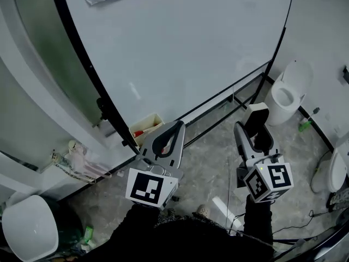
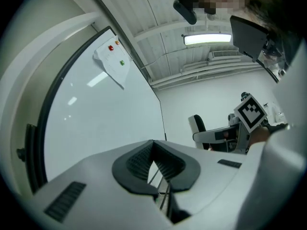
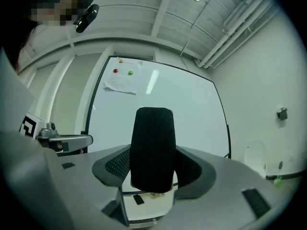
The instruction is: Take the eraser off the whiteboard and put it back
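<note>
The eraser [image 3: 152,147], a block with black felt facing the camera, stands upright between the jaws of my right gripper [image 3: 153,174], which is shut on it. In the head view the eraser [image 1: 258,125] is off the whiteboard [image 1: 185,42], held over the floor near the board's lower right corner. My left gripper [image 1: 173,131] hangs left of it, near the board's bottom rail. Its jaws meet at the tips with nothing between them [image 2: 153,146]. A sheet of paper [image 3: 123,78] with small magnets is stuck at the board's top left.
A small tray [image 1: 146,129] holding markers hangs at the board's lower frame, by the left gripper. A white toilet [image 1: 289,91] and a green bottle [image 1: 305,125] stand to the right, a white bin [image 1: 30,228] at lower left. Cables lie on the floor.
</note>
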The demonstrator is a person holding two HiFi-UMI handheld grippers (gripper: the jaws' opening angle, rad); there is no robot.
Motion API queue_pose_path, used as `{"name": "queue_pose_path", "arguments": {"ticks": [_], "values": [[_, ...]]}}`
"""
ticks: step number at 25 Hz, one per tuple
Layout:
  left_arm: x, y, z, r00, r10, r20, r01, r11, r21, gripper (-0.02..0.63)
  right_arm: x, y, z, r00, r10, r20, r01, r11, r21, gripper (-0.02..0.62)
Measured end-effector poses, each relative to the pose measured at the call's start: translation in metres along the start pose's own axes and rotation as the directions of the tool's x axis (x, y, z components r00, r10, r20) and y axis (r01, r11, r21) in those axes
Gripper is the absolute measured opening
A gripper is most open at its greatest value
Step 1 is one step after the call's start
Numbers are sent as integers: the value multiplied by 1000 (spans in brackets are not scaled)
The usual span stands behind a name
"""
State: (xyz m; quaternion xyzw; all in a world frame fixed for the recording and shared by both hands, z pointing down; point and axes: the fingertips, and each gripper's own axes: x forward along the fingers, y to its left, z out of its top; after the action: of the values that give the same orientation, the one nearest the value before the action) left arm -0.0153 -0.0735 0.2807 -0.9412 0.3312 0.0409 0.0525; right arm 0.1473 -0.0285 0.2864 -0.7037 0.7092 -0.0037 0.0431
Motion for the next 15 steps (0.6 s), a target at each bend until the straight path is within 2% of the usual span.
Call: {"name": "queue_pose_path", "arguments": {"ticks": [4, 9, 15], "values": [[29, -36, -7, 1000, 26, -18, -26, 1000, -3, 5, -2, -47, -3, 999, 33, -19, -33, 999, 7, 270], [56, -63, -16, 998, 42, -44, -42, 999, 6, 5, -2, -86, -12, 998, 54, -37, -53, 998, 26, 270], [84, -76, -19, 998, 26, -58, -26, 1000, 16, 5, 5, -110, -19, 997, 57, -44, -55, 997, 55, 270]]}}
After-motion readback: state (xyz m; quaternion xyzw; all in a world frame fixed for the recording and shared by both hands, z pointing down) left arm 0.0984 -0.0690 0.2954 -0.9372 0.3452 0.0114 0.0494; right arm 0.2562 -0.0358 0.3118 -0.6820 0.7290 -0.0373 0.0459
